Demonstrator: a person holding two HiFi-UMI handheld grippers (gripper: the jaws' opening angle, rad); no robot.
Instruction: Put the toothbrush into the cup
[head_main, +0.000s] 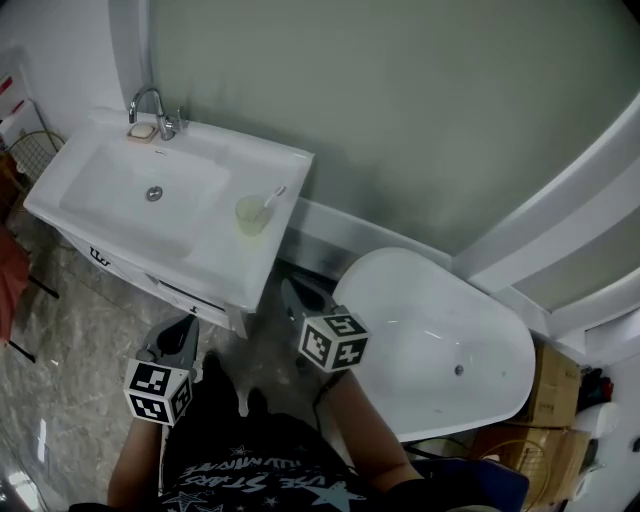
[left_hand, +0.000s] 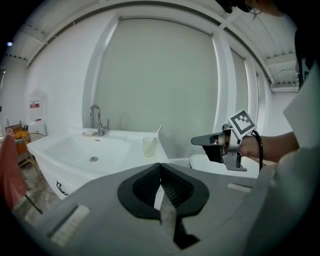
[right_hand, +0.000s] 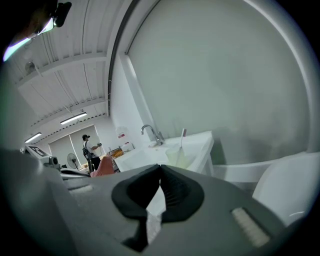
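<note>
Toothbrush (head_main: 273, 196) stands in cup (head_main: 251, 216), leaning on rim; both well ahead of fingertips, on washbasin counter (head_main: 225, 255) near its edge; left gripper (left_hand: 160, 176) closed, nothing between; right gripper (right_hand: 160, 181) same, empty; risk: careless swing forward knocks light cup off edge; brush seems seated, view too distant for certainty.

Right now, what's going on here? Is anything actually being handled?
Nothing is being handled. A person holds a gripper in each hand, back from the sink counter. The left gripper and the right gripper are both shut and empty. The toothbrush already stands leaning in the cup, on the counter's corner nearest the bathtub. Neither gripper touches anything, so the task looks done.
</note>
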